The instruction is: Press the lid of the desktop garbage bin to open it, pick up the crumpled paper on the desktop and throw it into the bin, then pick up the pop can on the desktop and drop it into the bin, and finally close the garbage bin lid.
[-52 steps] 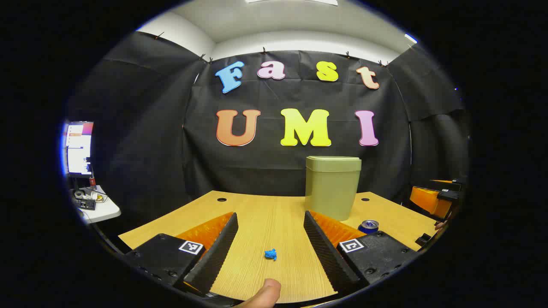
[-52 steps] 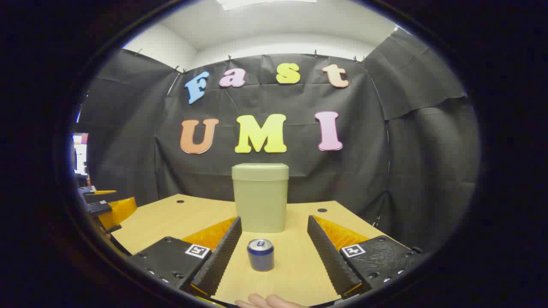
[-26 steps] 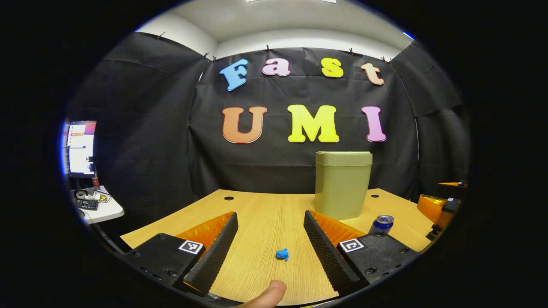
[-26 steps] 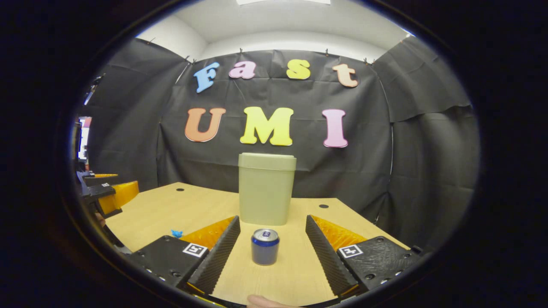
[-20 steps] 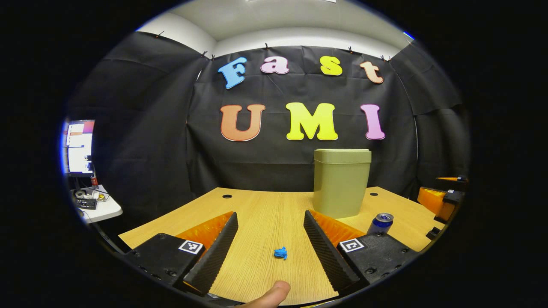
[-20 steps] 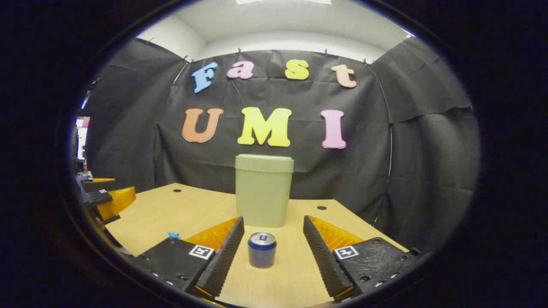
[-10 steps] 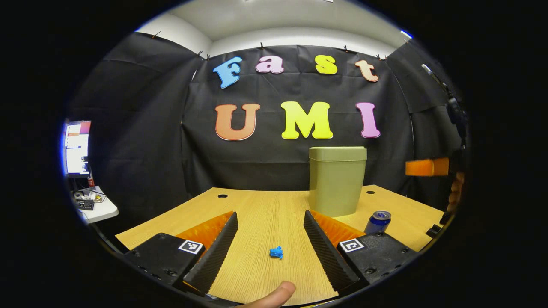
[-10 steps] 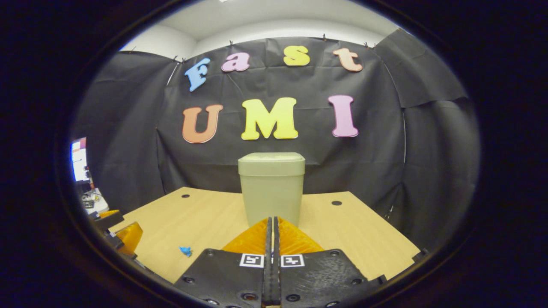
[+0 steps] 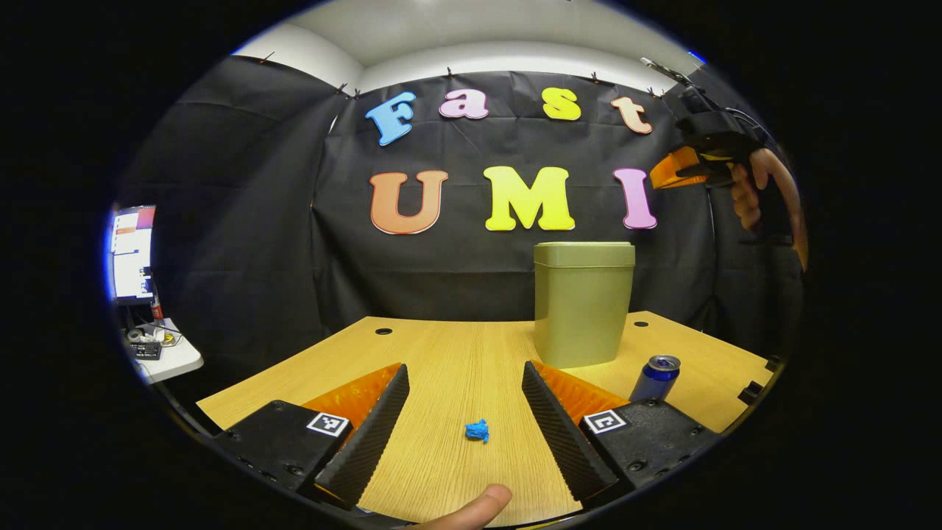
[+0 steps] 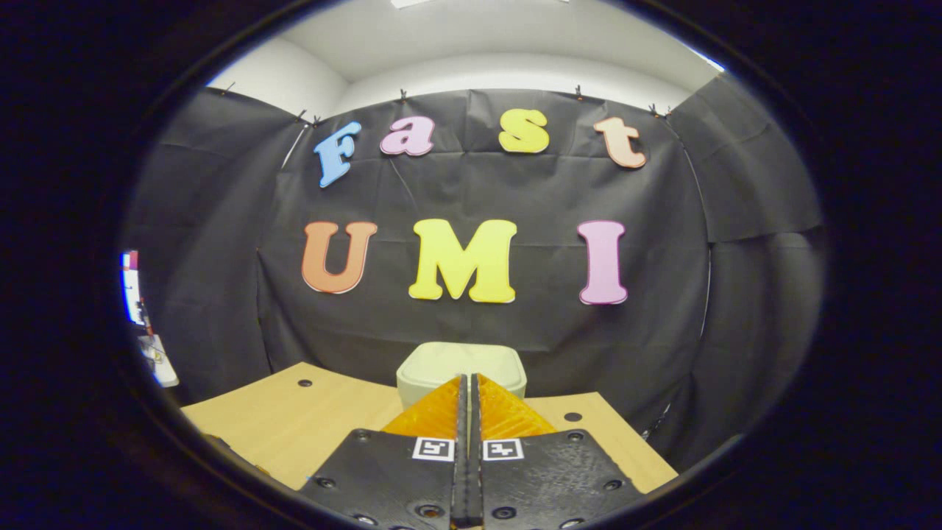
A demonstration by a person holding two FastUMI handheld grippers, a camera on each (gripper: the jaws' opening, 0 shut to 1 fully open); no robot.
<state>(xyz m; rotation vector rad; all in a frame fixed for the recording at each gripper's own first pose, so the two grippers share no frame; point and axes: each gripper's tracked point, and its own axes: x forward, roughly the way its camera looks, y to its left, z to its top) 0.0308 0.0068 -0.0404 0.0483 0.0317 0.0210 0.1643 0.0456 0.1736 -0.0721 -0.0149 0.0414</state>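
An olive-green bin (image 9: 583, 304) with its lid down stands at the back of the wooden desk (image 9: 449, 361). A small blue crumpled paper (image 9: 477, 430) lies on the desk between the fingers of my open left gripper (image 9: 465, 383). The blue pop can (image 9: 654, 377) stands upright to the right of the bin's foot. My right gripper (image 10: 466, 383) is shut with nothing in it and hangs high above the bin lid (image 10: 461, 366). In the left gripper view the right gripper (image 9: 681, 165) is up at the right, held by a hand (image 9: 758, 191).
A side table (image 9: 158, 353) with a monitor (image 9: 132, 254) and small items stands left of the booth. The desk has cable holes (image 9: 383, 331) near its back edge. A thumb (image 9: 471, 511) shows at the bottom of the left gripper view.
My right gripper has shut with nothing in it and risen from desk level, away from the can, to above the bin lid. The left gripper has barely moved and stays open around the paper.
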